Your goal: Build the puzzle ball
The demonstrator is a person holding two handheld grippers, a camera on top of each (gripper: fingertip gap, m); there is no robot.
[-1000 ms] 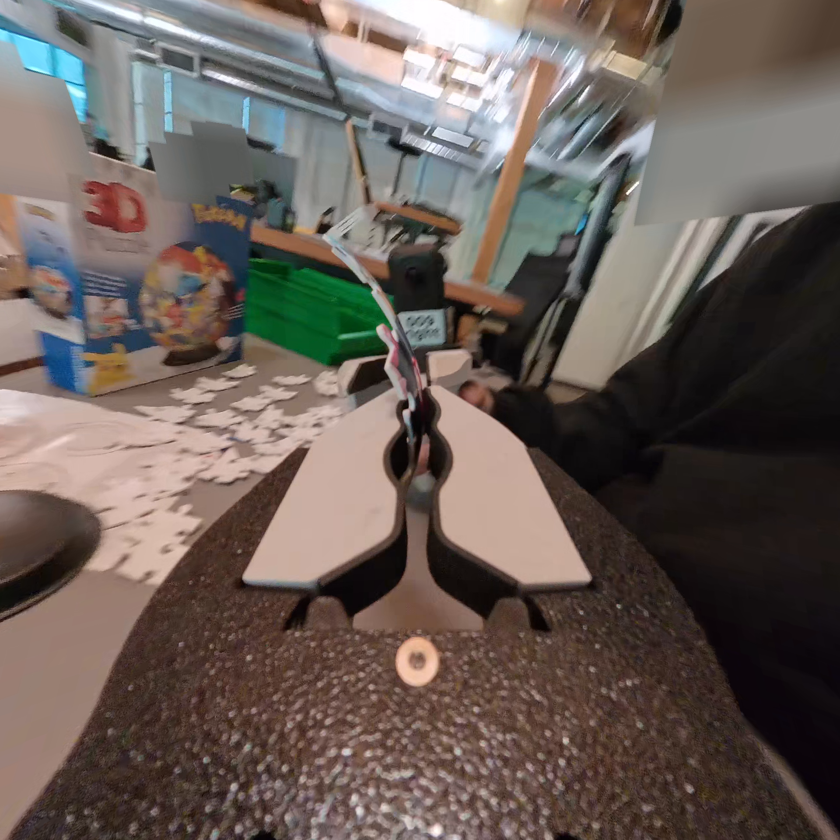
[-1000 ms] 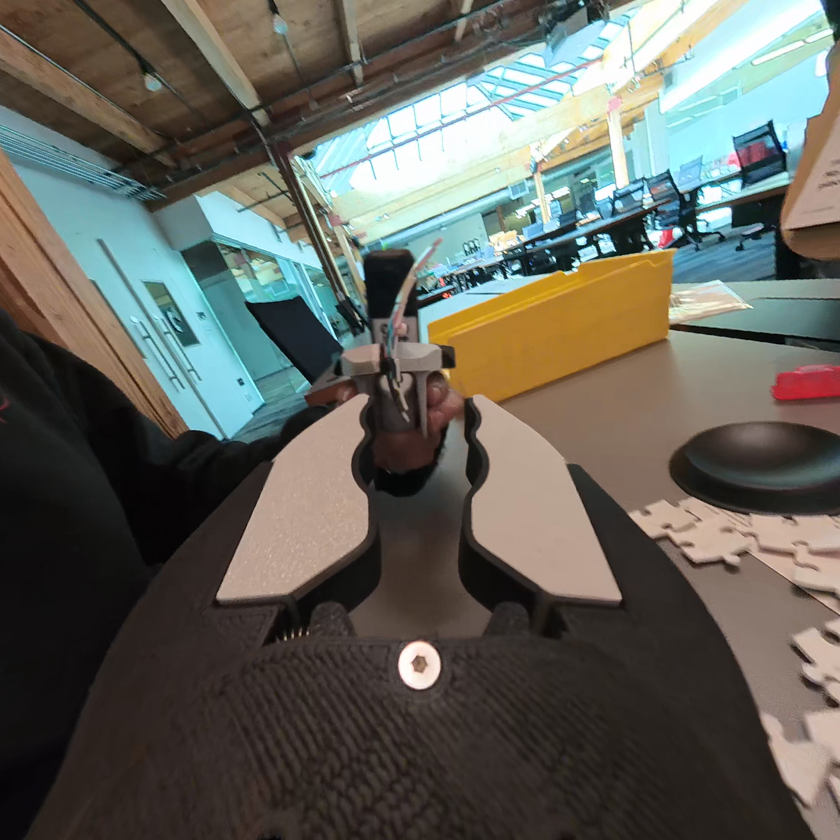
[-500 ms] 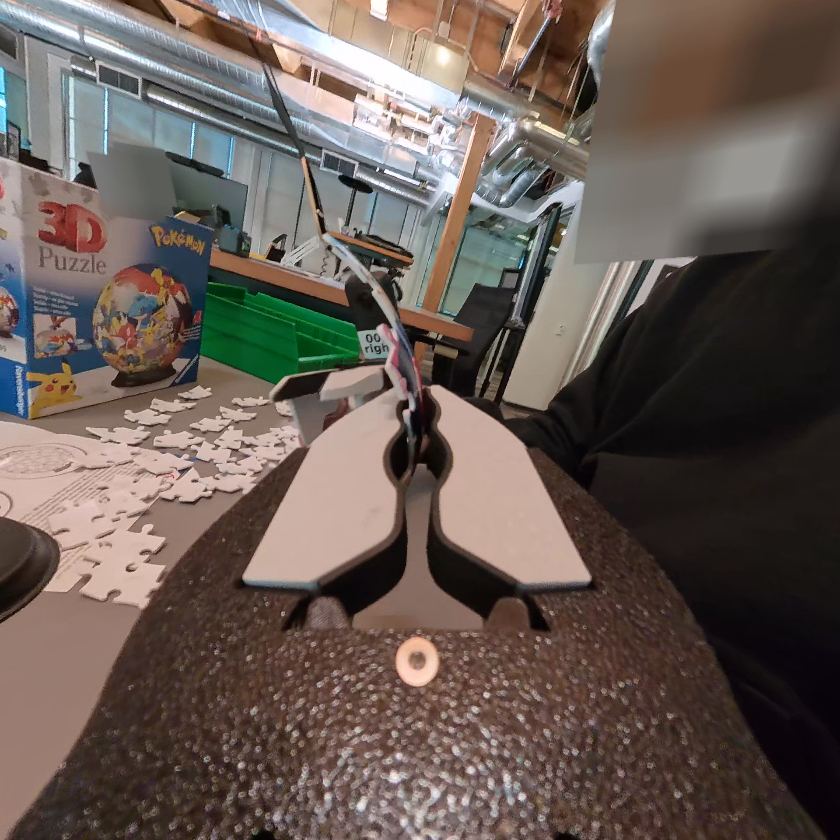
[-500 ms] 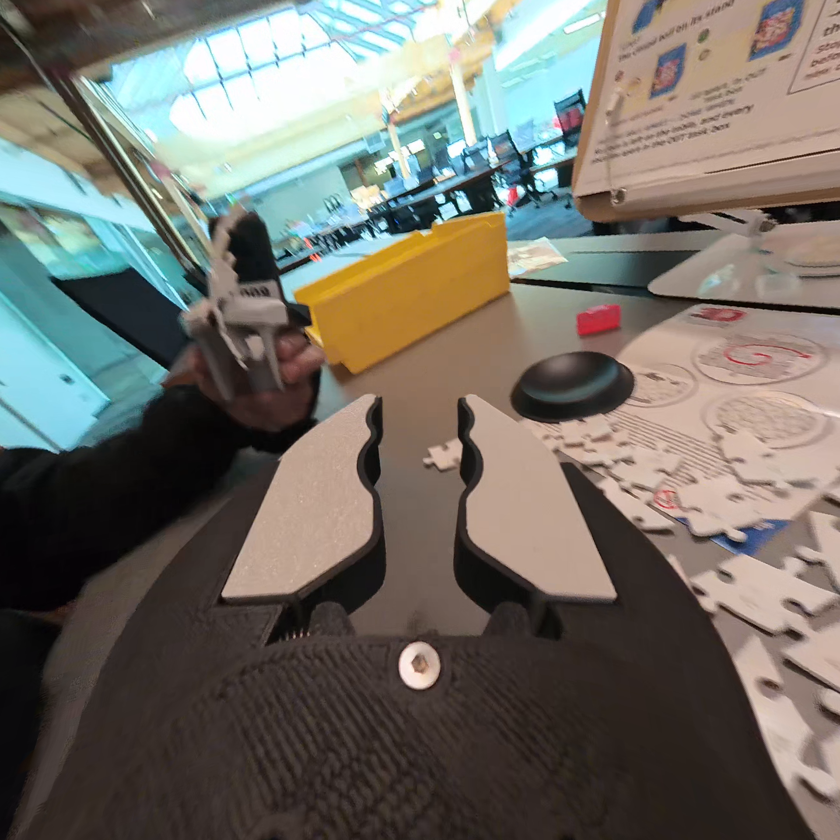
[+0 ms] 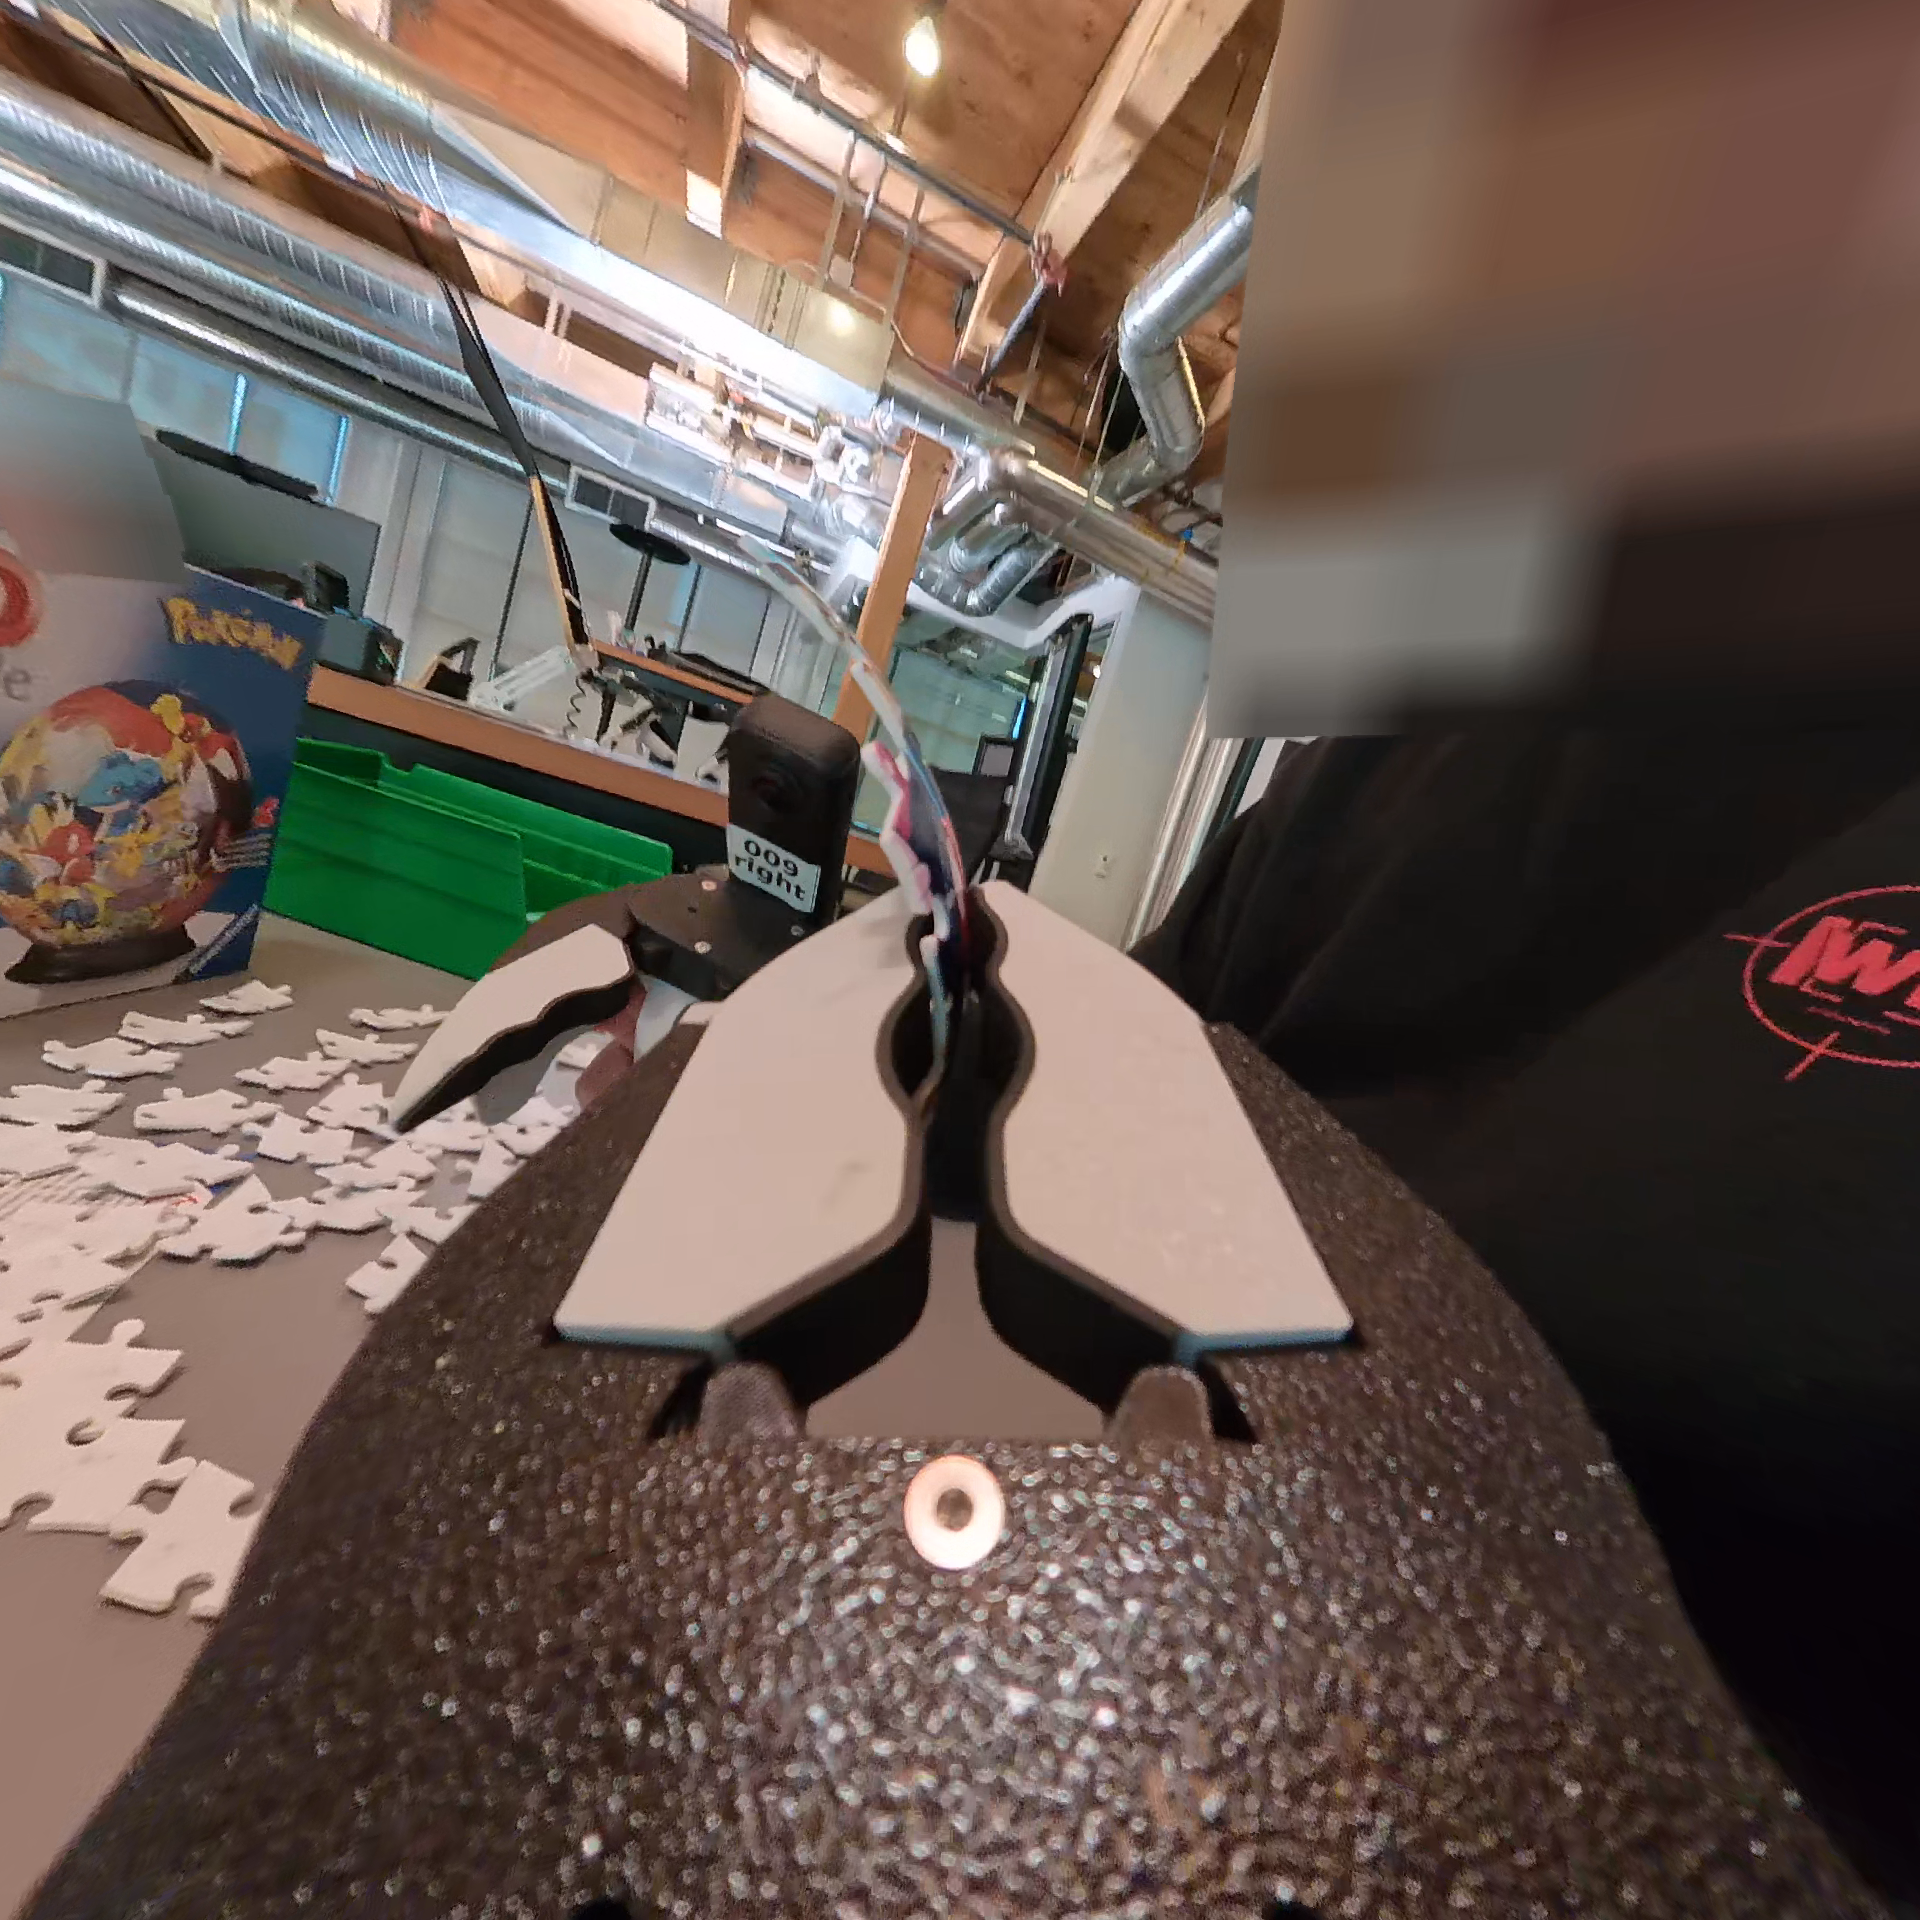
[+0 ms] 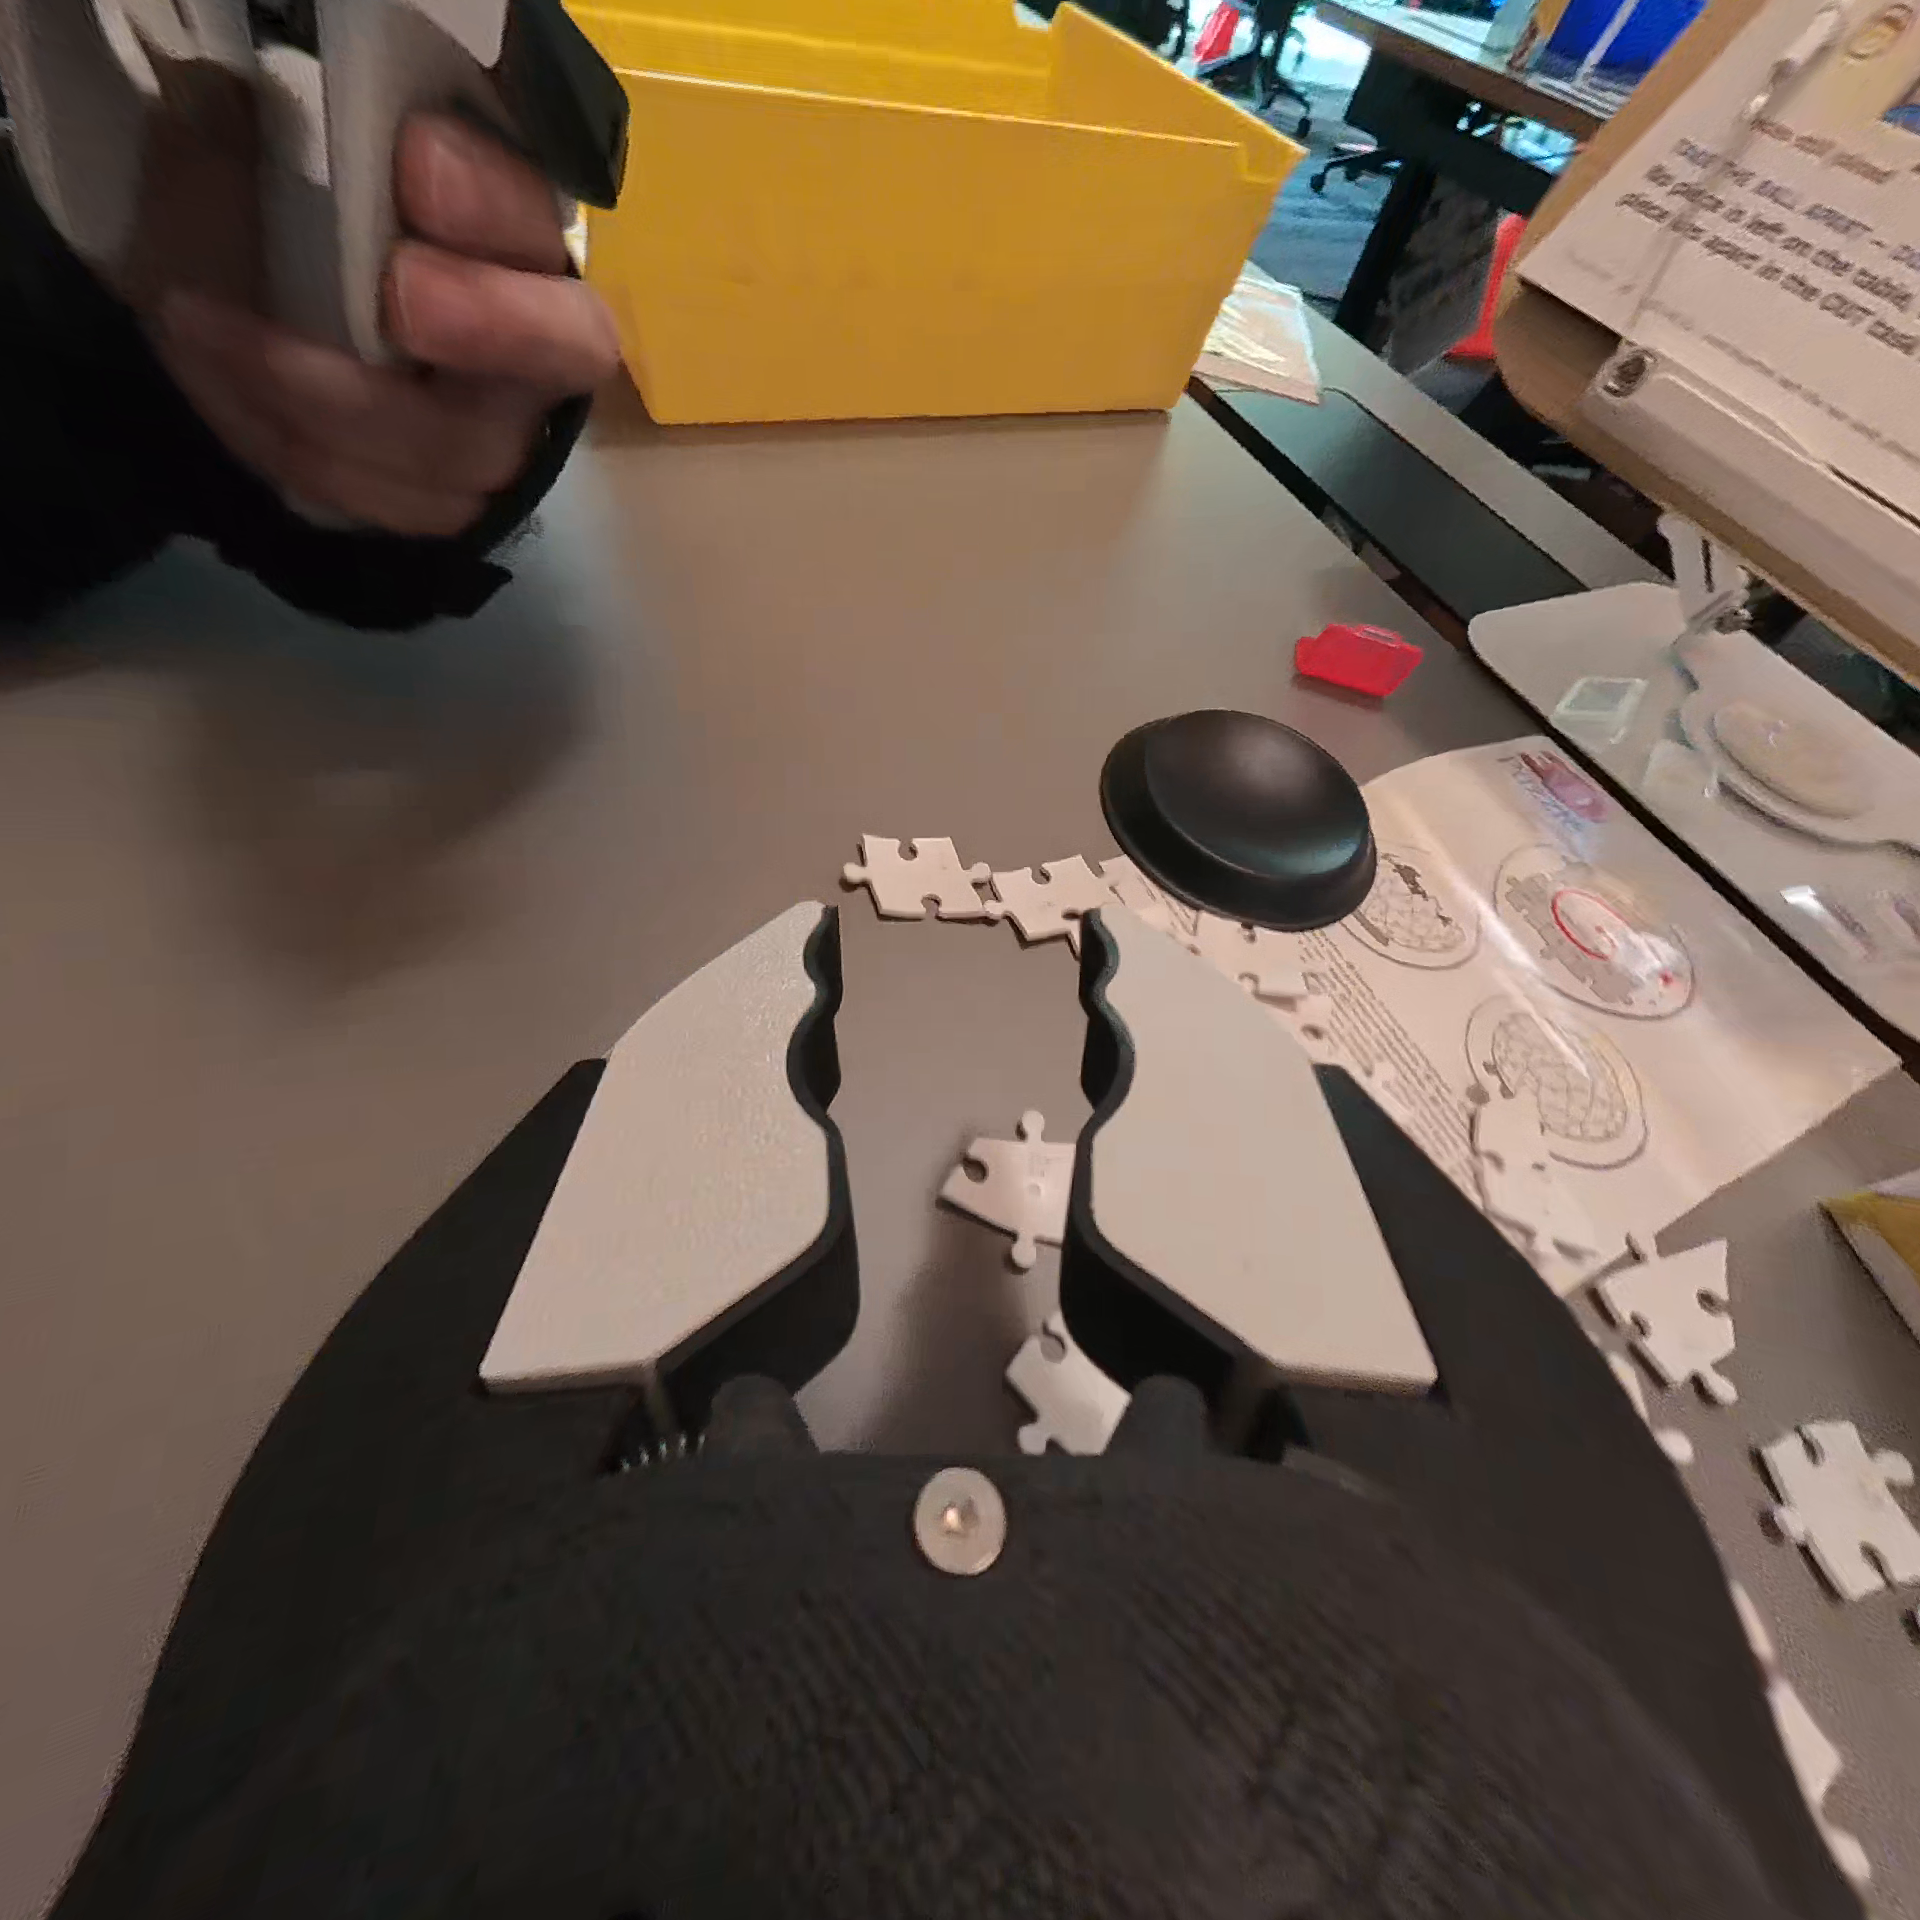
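Between the spread fingers of the right gripper lies a loose puzzle piece (white side up); the left gripper pinches a curved strip of joined pieces. Lowering squarely should help.

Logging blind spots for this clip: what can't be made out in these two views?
- Curved puzzle strip, left wrist view: seen edge-on, its picture unreadable.
- Left gripper, right wrist view: blurred, cut by the frame's top edge.
- Loose piece, right wrist view: partly behind the right gripper finger.
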